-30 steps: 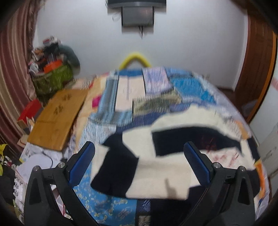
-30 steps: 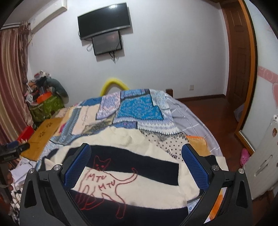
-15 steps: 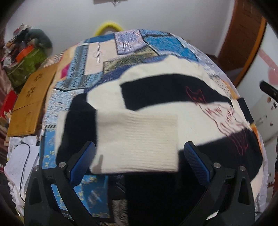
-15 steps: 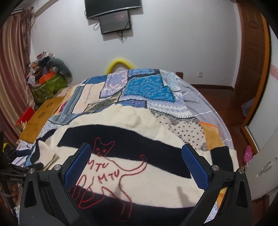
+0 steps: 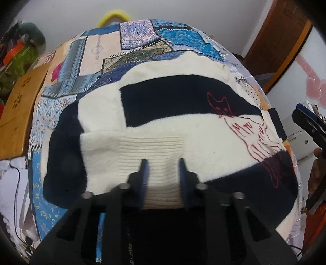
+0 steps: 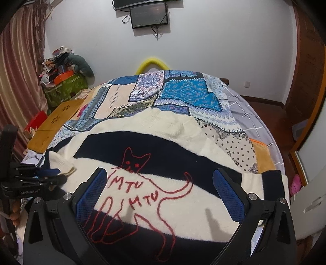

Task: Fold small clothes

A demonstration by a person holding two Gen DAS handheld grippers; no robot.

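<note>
Sleeve fold in hand. Our left gripper (image 5: 163, 163) is clenched on the ribbed cream cuff (image 5: 130, 150), laid across the sweater (image 6: 163, 163) — a fuzzy knit, cream and navy bands, red stitched cat — spread flat on the patchwork bedspread (image 6: 183, 95). Right gripper (image 6: 161, 189) hovers unclenched, seemingly clear of the cloth. Next, we judge: let go, smooth the cuff.

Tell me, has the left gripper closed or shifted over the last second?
Yes. The left gripper has closed from wide open onto the ribbed cream cuff, and it has come in closer over the sweater, so the yellow hoop now sits farther up the frame.
</note>
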